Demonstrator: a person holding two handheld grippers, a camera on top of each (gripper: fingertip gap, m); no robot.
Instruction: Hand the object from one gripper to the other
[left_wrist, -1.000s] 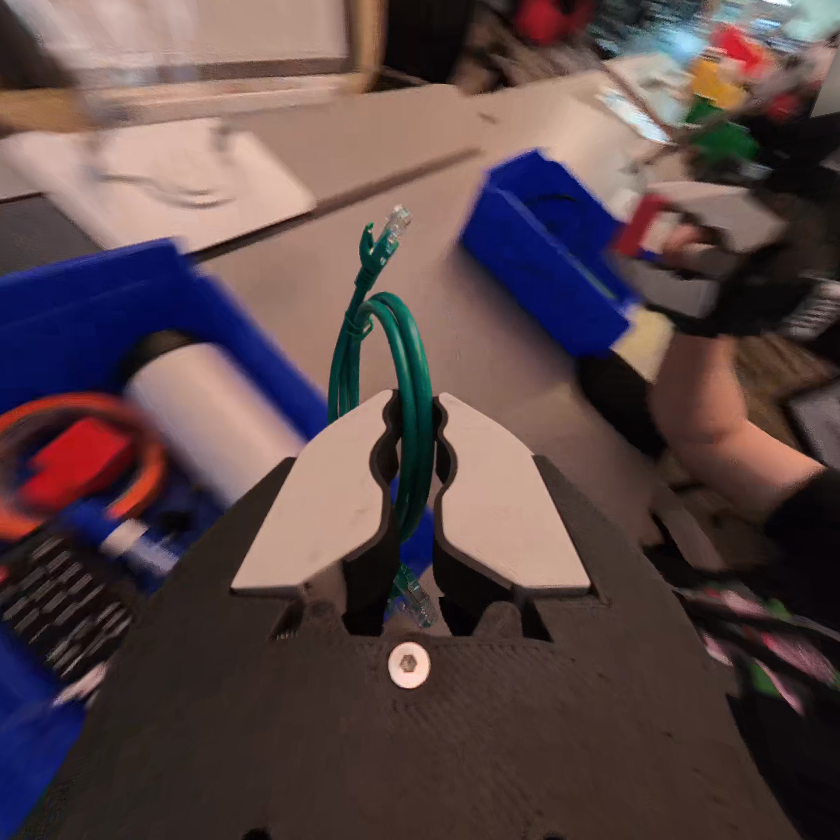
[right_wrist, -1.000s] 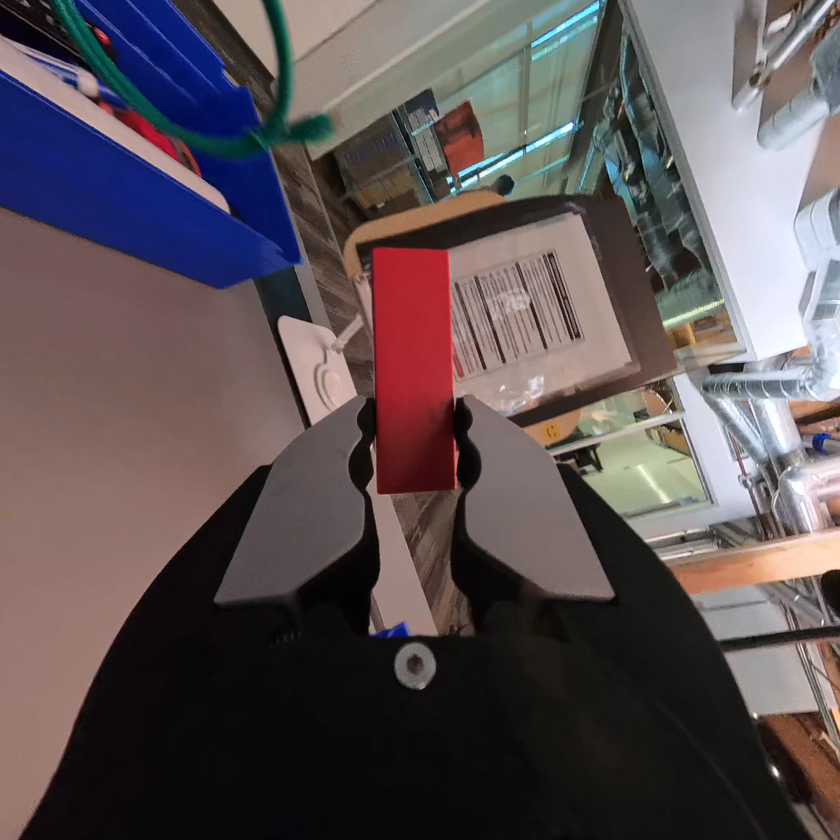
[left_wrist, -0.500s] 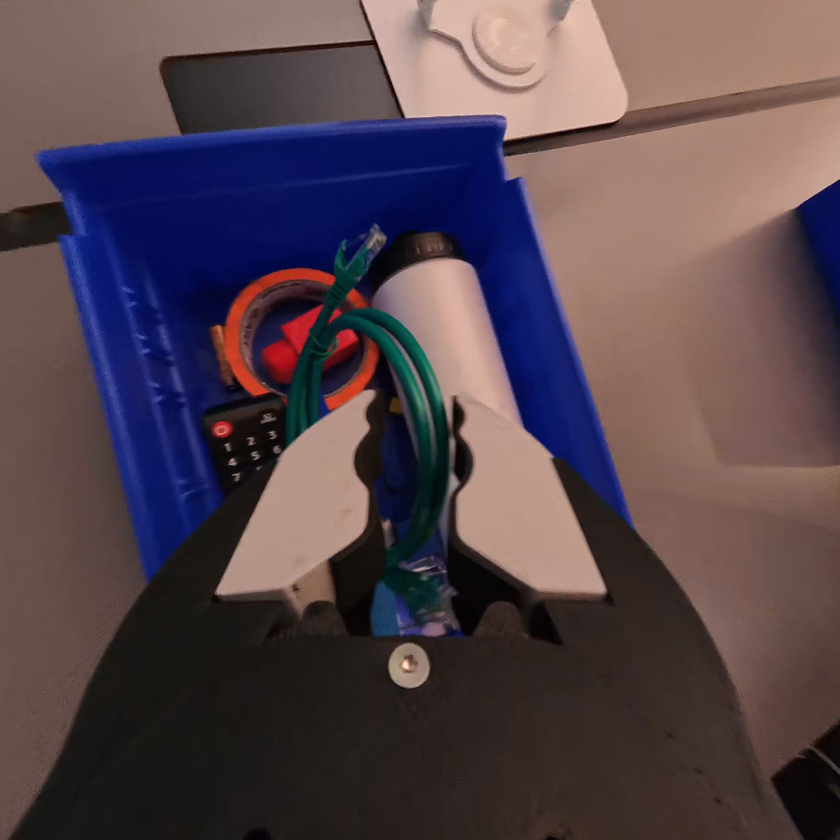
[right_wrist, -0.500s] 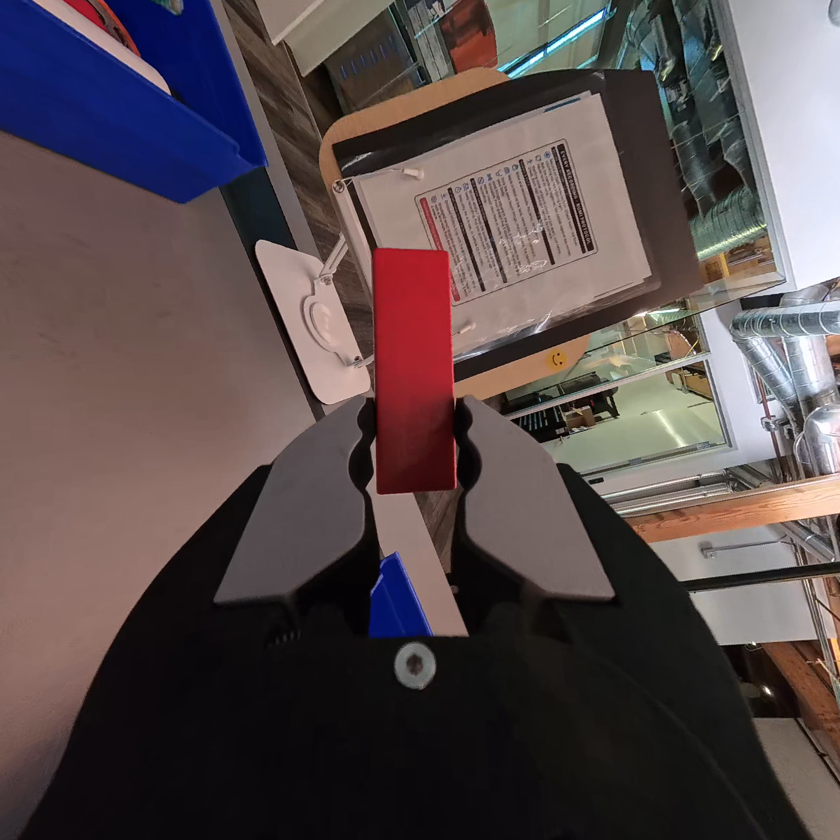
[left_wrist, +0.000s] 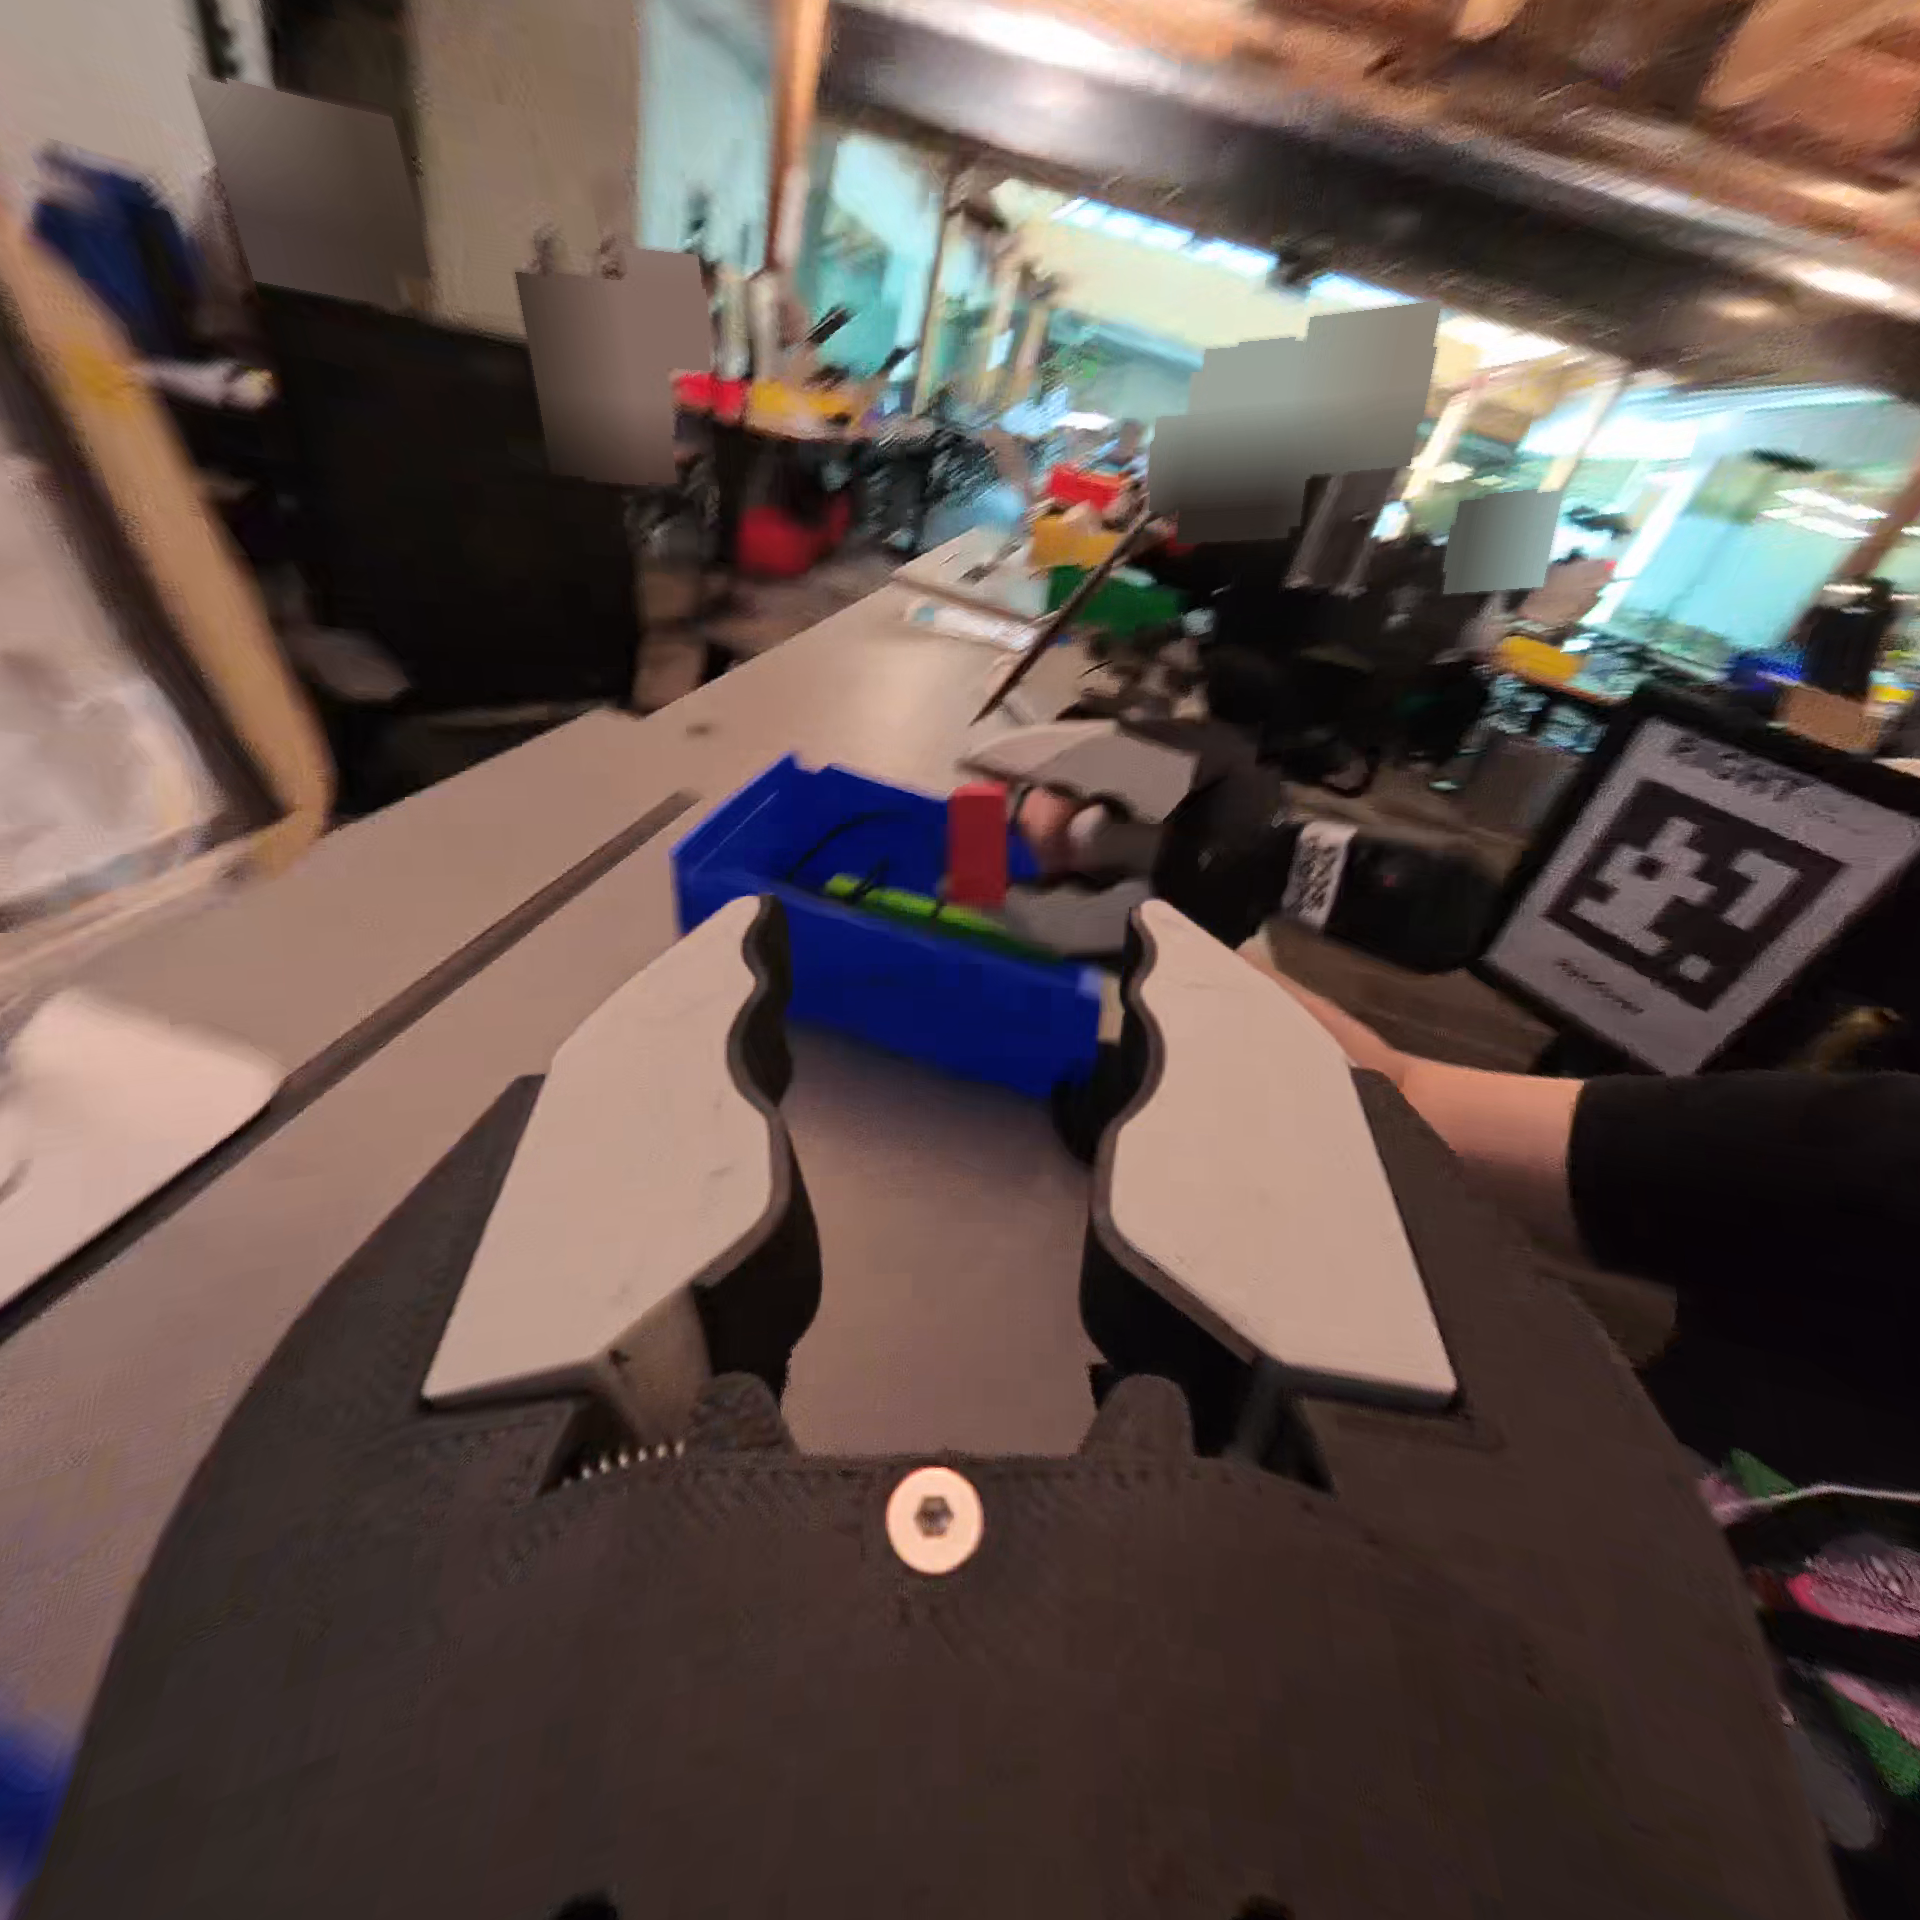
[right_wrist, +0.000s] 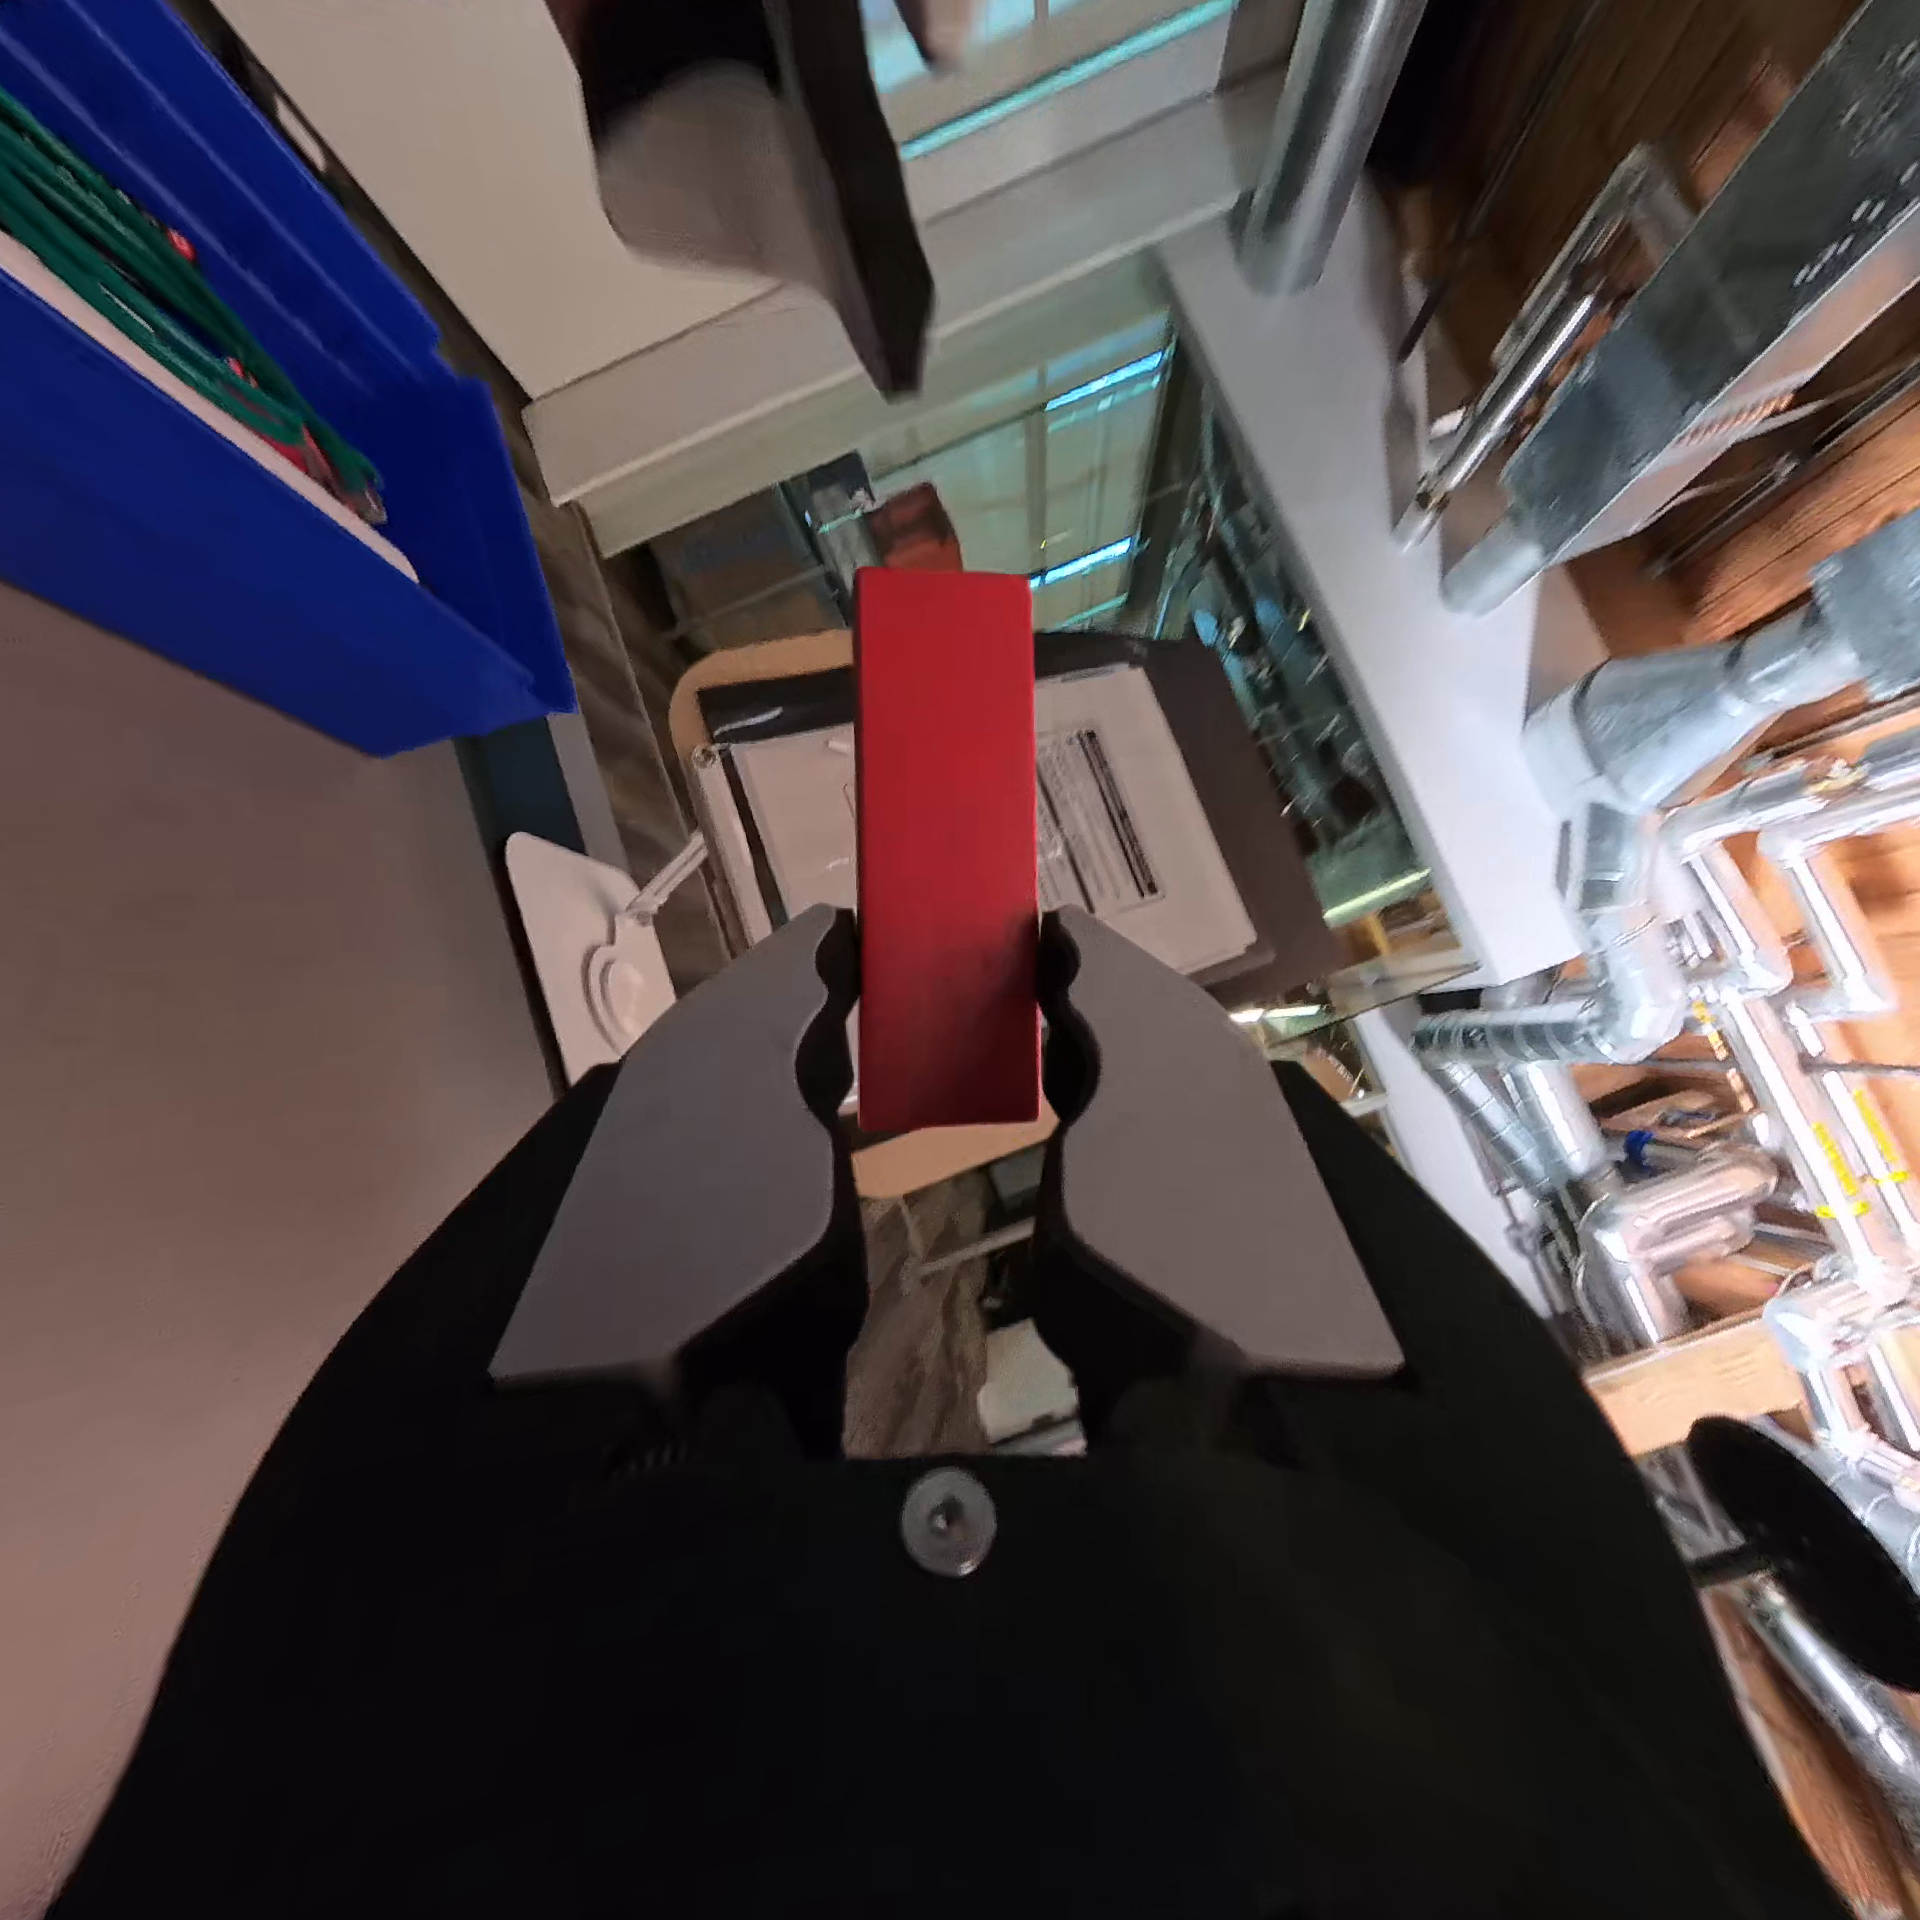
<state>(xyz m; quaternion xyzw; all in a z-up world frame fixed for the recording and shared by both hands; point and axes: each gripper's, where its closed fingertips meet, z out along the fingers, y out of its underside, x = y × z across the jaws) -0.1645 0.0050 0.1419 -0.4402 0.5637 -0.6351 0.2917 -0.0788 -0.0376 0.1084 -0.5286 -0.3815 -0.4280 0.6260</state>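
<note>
My right gripper (right_wrist: 945, 935) is shut on a flat red block (right_wrist: 945, 831), which sticks out past the fingertips. In the left wrist view the red block (left_wrist: 977, 852) stands upright in that gripper, above a blue bin (left_wrist: 914, 982). My left gripper (left_wrist: 951, 925) is open and empty, pointing at the block from a short way off. It shows blurred at the top of the right wrist view (right_wrist: 748, 156). A green cable (right_wrist: 156, 270) lies in another blue bin (right_wrist: 208, 540).
Both bins stand on a grey table (left_wrist: 416, 935). A white plate (left_wrist: 104, 1122) lies at the left. A person's forearm (left_wrist: 1507, 1122) reaches in from the right, beside a black-and-white marker board (left_wrist: 1683, 894). A board with a paper sheet (right_wrist: 1101, 831) stands behind the block. The tips of one gripper are about 12 cm away from the tips of the other.
My left gripper carried the green cable over the left blue bin, opened and let it go, then swung to face the right gripper. The right gripper still holds the red block.
</note>
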